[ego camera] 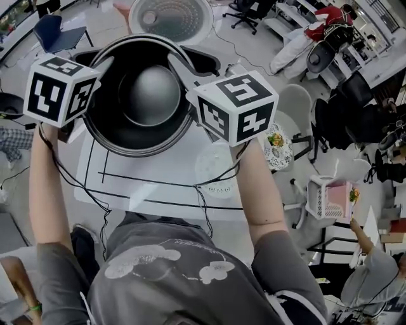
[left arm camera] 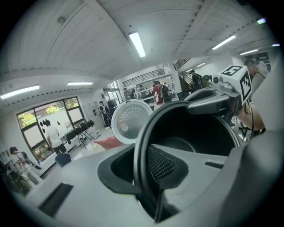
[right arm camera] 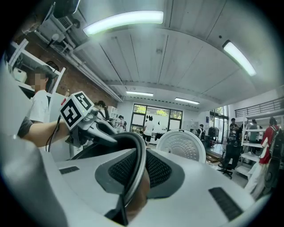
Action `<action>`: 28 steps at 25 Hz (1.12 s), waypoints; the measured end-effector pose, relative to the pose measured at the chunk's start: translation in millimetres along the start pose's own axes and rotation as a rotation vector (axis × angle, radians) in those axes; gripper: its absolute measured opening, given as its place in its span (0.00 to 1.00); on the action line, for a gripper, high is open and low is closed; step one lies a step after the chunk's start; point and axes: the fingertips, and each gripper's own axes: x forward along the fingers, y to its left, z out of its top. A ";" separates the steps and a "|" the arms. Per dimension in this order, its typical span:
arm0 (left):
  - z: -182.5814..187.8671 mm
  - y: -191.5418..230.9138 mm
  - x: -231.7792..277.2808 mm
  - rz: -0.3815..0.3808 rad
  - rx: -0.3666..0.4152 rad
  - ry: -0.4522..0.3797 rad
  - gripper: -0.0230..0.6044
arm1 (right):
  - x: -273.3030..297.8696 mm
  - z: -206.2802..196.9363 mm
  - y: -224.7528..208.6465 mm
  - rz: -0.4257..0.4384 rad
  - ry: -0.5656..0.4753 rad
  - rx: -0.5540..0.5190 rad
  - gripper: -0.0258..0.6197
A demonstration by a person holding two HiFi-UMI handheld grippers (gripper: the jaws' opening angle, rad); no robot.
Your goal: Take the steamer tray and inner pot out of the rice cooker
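The black inner pot point(ego camera: 143, 95) hangs in the air above the white table, held by its rim on two sides. My left gripper point(ego camera: 95, 71) is shut on the left rim point(left arm camera: 143, 150), its mesh pads pressed on either side of the wall. On the opposite rim point(right arm camera: 133, 155) my right gripper point(ego camera: 182, 71) is shut the same way. The pot point(left arm camera: 191, 133) is empty inside. A pale round steamer tray point(ego camera: 216, 168) lies on the table near my right forearm. Behind the pot stands the rice cooker's open white lid point(ego camera: 171, 18); the cooker body is mostly hidden.
The white table point(ego camera: 158, 184) has black lines marked on it, and cables run from both grippers across it. A chair with a patterned plate point(ego camera: 277, 147) stands to the right, with a white basket point(ego camera: 327, 197) beyond. People and office chairs fill the room behind.
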 end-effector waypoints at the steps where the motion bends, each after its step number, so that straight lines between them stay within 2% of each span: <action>1: -3.1 -3.7 -6.2 -0.002 -0.007 0.004 0.16 | -4.1 0.0 5.9 0.007 0.000 0.001 0.17; 6: -34.1 -19.6 -30.6 -0.001 -0.046 0.029 0.16 | -14.8 -13.6 39.6 0.051 0.025 0.020 0.17; 10: -70.8 -40.5 -49.3 -0.040 -0.099 0.043 0.16 | -28.2 -32.1 74.6 0.086 0.050 0.037 0.17; 18: -158.6 -86.1 -63.5 -0.115 -0.186 0.154 0.16 | -45.8 -102.1 135.3 0.092 0.184 0.115 0.17; 22: -193.4 -106.8 -54.5 -0.158 -0.197 0.224 0.16 | -51.2 -144.3 150.4 0.075 0.242 0.145 0.17; 28: -237.2 -130.6 -15.7 -0.201 -0.212 0.302 0.16 | -48.4 -209.0 149.1 0.060 0.301 0.206 0.17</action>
